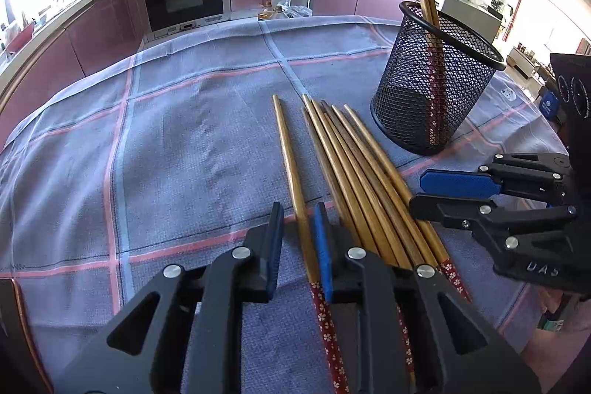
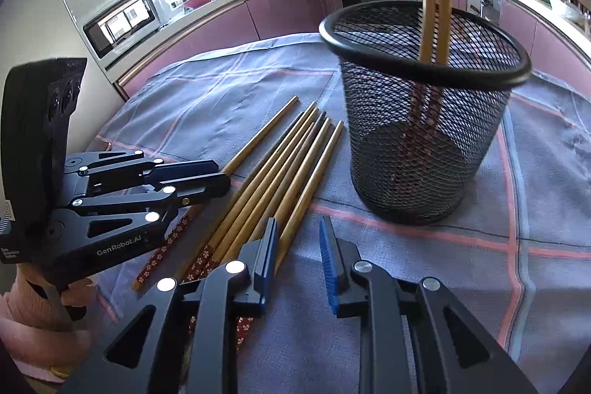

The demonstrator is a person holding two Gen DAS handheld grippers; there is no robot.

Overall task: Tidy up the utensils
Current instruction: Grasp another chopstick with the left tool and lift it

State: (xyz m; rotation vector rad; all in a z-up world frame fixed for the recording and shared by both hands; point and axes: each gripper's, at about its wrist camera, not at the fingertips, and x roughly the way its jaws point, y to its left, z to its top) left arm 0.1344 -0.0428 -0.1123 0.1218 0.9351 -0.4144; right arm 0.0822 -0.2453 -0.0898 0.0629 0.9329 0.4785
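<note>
Both grippers [image 1: 298, 239] [image 2: 300, 246] were black with silver screws and blue pads [image 2: 328, 257], one marked "GenRobot.AI"; a pink sleeve [image 2: 22, 305] showed.

From behind the left jaws we look low along the table [image 1: 166, 150], chopsticks [image 1: 354, 172] close ahead. Our right view faces the cup [image 2: 424, 143], near. Both share chopsticks, cup, and each other's gripper.

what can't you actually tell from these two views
- Left wrist view: the lone wooden chopstick lies between the open left gripper fingers; contact unclear.
- Bundle of wooden chopsticks: exact count unclear, overlapping; patterned ends hidden by gripper bodies.
- Black mesh cup: its two chopsticks' tops are cut off in the right wrist view.
</note>
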